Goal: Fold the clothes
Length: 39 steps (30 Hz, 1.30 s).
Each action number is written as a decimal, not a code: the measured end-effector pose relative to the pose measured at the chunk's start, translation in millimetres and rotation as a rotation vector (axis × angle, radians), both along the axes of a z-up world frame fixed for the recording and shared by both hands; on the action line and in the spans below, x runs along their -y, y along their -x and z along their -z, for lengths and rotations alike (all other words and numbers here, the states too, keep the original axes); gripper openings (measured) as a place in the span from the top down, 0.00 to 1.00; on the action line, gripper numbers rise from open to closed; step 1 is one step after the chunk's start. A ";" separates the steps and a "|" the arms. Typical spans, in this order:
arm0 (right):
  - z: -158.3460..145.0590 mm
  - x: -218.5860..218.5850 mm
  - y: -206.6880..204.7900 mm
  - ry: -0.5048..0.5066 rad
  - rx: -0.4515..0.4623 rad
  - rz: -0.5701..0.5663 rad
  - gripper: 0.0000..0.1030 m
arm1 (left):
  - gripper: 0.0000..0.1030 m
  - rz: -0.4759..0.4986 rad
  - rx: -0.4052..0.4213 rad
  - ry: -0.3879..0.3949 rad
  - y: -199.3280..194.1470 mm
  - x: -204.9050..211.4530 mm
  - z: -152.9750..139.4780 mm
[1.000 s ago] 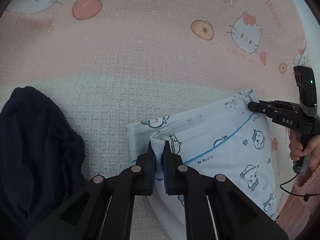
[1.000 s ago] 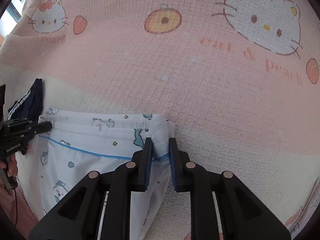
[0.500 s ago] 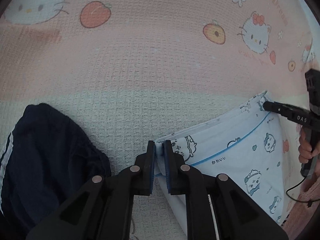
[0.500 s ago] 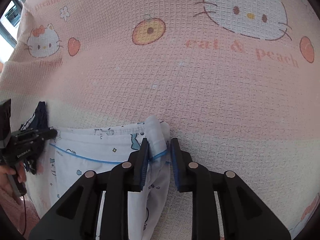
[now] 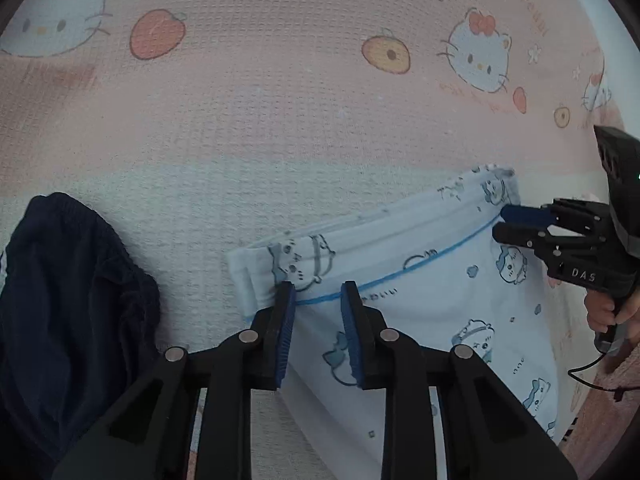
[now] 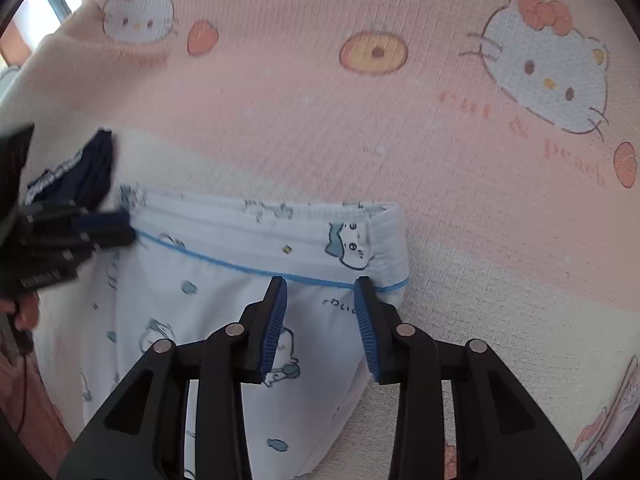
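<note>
Pale printed shorts lie flat on the pink cat-print blanket, waistband spread; left gripper and right gripper stand unclenched over its two ends (seemingly just laid square), navy garment waiting aside.

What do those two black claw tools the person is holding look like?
Each claw, left and right, has two black angular plastic fingers with silver rivets and ribbed blue pads. The right claw's side reads "DAS" in white letters, and a thin black cable hangs from its handle.
</note>
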State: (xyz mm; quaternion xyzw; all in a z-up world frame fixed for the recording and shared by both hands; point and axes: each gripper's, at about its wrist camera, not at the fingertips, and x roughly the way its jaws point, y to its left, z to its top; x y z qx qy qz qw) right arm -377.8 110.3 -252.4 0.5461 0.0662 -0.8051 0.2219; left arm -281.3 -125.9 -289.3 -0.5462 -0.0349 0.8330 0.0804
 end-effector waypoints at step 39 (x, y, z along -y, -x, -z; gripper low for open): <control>-2.4 37.2 22.3 -0.022 -0.060 -0.163 0.81 | 0.71 0.259 -0.056 0.013 44.1 -62.2 4.0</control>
